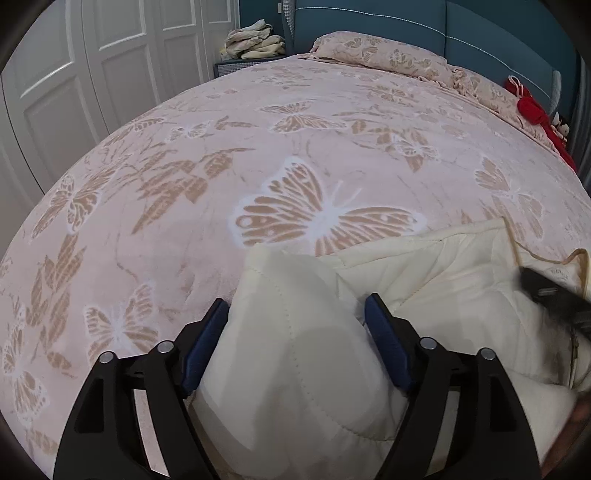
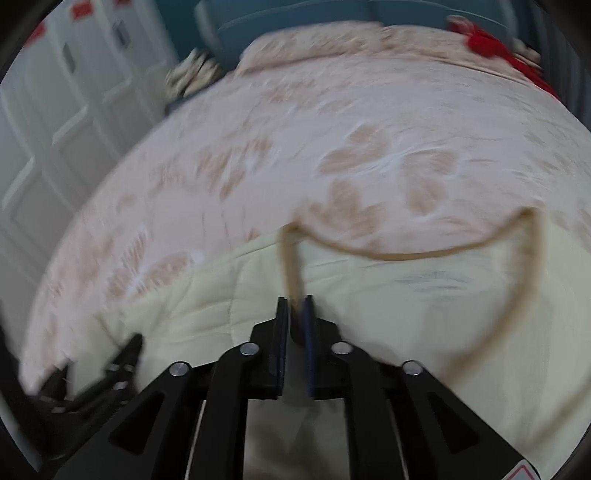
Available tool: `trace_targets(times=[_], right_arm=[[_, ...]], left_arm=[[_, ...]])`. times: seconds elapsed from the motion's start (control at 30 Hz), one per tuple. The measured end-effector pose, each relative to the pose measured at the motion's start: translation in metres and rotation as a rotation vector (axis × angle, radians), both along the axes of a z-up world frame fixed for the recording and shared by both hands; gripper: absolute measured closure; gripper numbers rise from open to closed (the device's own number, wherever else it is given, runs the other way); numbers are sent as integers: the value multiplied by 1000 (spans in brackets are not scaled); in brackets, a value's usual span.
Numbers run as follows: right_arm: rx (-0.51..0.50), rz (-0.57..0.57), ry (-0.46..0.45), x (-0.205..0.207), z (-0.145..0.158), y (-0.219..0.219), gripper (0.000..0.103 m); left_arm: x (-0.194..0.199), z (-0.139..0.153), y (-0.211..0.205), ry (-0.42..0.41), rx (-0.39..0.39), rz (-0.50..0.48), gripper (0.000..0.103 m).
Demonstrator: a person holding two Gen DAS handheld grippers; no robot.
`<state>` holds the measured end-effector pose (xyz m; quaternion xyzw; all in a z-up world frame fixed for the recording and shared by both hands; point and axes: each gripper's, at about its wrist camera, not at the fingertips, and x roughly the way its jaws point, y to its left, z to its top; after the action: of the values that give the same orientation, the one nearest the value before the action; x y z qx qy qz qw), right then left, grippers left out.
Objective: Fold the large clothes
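A cream quilted garment [image 1: 443, 266] lies on the near part of the bed, and a puffy fold of it bulges up between the fingers of my left gripper [image 1: 295, 306]. Those jaws stand wide apart, open, with the fabric loose between the blue pads [image 1: 207, 343]. In the blurred right wrist view the same garment [image 2: 406, 288] shows a tan trimmed edge [image 2: 406, 254]. That trim runs into the narrow gap of my right gripper [image 2: 295, 301], which is shut on it. The right gripper [image 1: 554, 299] also appears as a dark blur at the right edge of the left wrist view.
A pink blanket with butterfly prints [image 1: 184, 147] covers the bed. A matching pillow [image 1: 380, 55] lies by the teal headboard [image 1: 480, 33], with a red item [image 1: 532, 107] at the far right. Folded clothes [image 1: 255, 40] are piled on a nightstand. White wardrobe doors [image 1: 74, 74] stand at the left.
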<state>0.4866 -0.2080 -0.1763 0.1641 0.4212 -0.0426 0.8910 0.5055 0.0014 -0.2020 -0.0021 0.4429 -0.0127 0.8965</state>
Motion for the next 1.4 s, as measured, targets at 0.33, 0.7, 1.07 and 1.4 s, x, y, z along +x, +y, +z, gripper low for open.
trace_targets(times=[0.33, 0.7, 1.07, 1.4], right_arm=[[-80, -336, 6, -112, 49, -182, 45], [-39, -294, 64, -106, -7, -218, 93], [-88, -407, 26, -115, -13, -227, 103], [28, -130, -54, -83, 66, -143, 56]], left_arm=[[-28, 92, -63, -12, -185, -178, 7], [-16, 29, -260, 194, -139, -406, 34], [-29, 18, -251, 45, -24, -318, 29], [10, 54, -140, 17, 28, -227, 23]])
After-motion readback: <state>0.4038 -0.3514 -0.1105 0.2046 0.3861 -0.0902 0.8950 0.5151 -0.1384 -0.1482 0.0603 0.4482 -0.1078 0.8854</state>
